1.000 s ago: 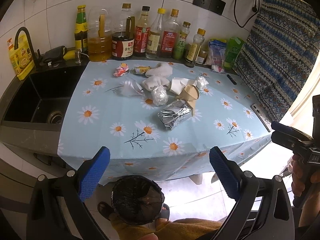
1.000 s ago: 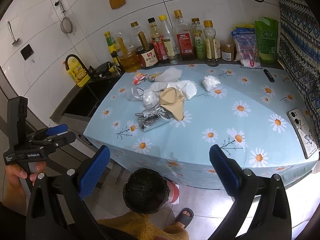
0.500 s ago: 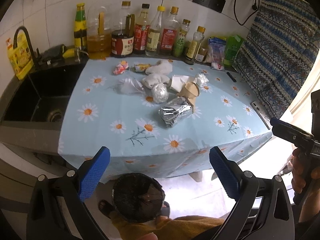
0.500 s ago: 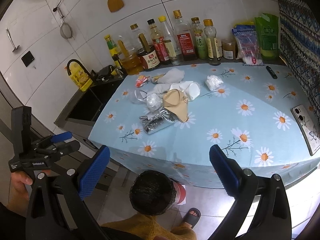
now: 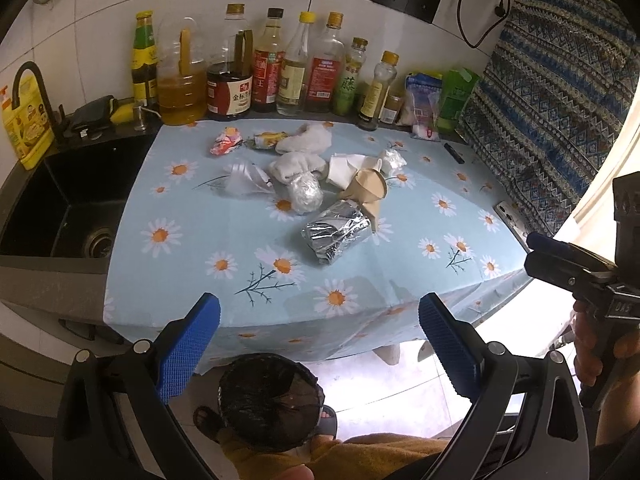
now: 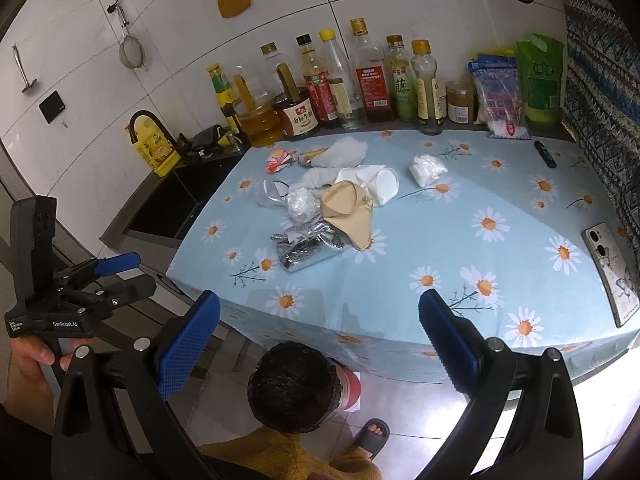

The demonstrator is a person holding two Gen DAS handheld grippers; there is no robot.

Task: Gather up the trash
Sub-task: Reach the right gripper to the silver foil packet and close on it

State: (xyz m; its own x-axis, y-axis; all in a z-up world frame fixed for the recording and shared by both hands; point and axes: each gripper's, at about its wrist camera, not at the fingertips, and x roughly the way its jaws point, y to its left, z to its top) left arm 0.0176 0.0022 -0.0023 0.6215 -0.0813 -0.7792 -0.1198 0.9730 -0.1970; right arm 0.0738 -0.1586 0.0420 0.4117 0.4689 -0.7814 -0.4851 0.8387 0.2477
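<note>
A heap of trash lies mid-table on the daisy cloth (image 5: 192, 268): a crushed foil wrapper (image 5: 335, 233), a foil ball (image 5: 306, 197), a tan paper cone (image 5: 366, 191), white crumpled tissues (image 5: 298, 165), a clear plastic bag (image 5: 244, 178) and a red snack wrapper (image 5: 225, 142). On the floor in front of the table stands a bin lined with a black bag (image 5: 270, 400). My left gripper (image 5: 318, 350) is open above the bin, short of the table edge. My right gripper (image 6: 318, 350) is open too, over the same bin (image 6: 292, 384), holding nothing.
Bottles of oil and sauce (image 5: 272, 76) line the wall behind the trash, with food bags (image 5: 424, 104) to their right. A black sink (image 5: 60, 208) lies left of the table. A phone (image 6: 612, 276) rests near the right edge. A foot in a sandal (image 6: 372, 434) is beside the bin.
Both views have pulled back and risen slightly, so the table sits a little farther off. The trash has not moved and both grippers stay open.
</note>
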